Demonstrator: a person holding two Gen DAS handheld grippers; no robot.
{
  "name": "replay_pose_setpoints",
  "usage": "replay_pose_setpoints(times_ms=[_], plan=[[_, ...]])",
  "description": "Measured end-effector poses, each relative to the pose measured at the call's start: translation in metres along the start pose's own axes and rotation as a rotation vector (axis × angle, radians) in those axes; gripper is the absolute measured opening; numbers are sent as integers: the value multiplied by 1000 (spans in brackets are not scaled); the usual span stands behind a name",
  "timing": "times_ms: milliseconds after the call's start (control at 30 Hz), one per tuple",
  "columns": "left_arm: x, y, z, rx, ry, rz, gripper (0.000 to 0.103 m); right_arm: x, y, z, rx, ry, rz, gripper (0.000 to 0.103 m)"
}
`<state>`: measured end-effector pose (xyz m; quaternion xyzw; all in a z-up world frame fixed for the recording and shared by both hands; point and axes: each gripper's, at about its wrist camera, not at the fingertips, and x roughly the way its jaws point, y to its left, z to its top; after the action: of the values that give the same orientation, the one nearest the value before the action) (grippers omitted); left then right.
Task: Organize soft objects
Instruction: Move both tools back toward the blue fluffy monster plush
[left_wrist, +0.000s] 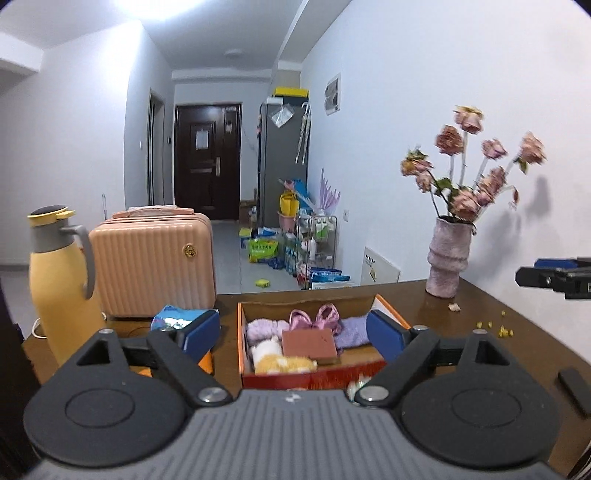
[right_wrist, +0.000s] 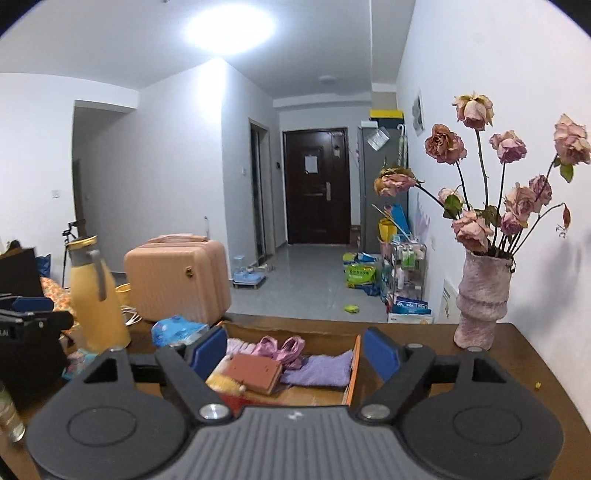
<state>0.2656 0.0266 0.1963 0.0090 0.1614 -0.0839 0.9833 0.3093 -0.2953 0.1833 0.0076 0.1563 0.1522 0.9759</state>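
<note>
Two tools hang above a dark brown wooden tabletop (left_wrist: 480, 306), both raised clear of the things on it. The left tool (left_wrist: 293, 328) has its blue-padded jaws spread wide with nothing between the pads, and the right tool (right_wrist: 295, 349) is likewise spread and empty. At the far left of the tabletop stands a ribbed peach hard-shell suitcase (left_wrist: 153, 264), and just beside it, nearer, a tall yellow thermos jug with a grey handle (left_wrist: 61, 284). At the far right stands a rough pink ceramic vase (left_wrist: 447, 258) holding dried pink roses (left_wrist: 469, 166). Between suitcase and vase lies an open orange cardboard box (left_wrist: 242, 343), which holds the soft things: a lilac fluffy cloth (left_wrist: 352, 330) along the right, a pale purple fuzzy piece (left_wrist: 262, 328) at the far left corner, a pair of shiny pink satin slippers (left_wrist: 314, 317) at the back, a yellow and white plush toy (left_wrist: 284, 363) at the front, and a flat brick-red rectangular pad (left_wrist: 309, 343) lying on top in the middle. A crumpled blue and white plastic packet (left_wrist: 173, 319) lies left of the box, in front of the suitcase. Small yellow crumbs (left_wrist: 496, 328) are scattered on the tabletop to the right.
</note>
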Motion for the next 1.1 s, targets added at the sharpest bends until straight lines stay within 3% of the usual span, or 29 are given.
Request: replay_pose_setpoints(times_ms=[67,300,433,567,800,1100], plan=[[-20,-7,-25,13,-27,-10,96,-17,7,-21,3,-15,12,81],[-81,-23,-105,-11,-78,-34,99,-78,40,-103,1,-47,74,86],[-107,-27,-146,-53,-59,-48,100,-108,60,-153,-17,-59,74,87],[-121,-19,-177,-127,-11,-30,100,-135,58,-192,96,-42,68,87],[-107,-20,-185,-110,39,-37,100,-140,51,-203,142,-27,53,87],[-53,-9,-179,-186,129,-52,99,-86,37,-201,228,69,99,86]])
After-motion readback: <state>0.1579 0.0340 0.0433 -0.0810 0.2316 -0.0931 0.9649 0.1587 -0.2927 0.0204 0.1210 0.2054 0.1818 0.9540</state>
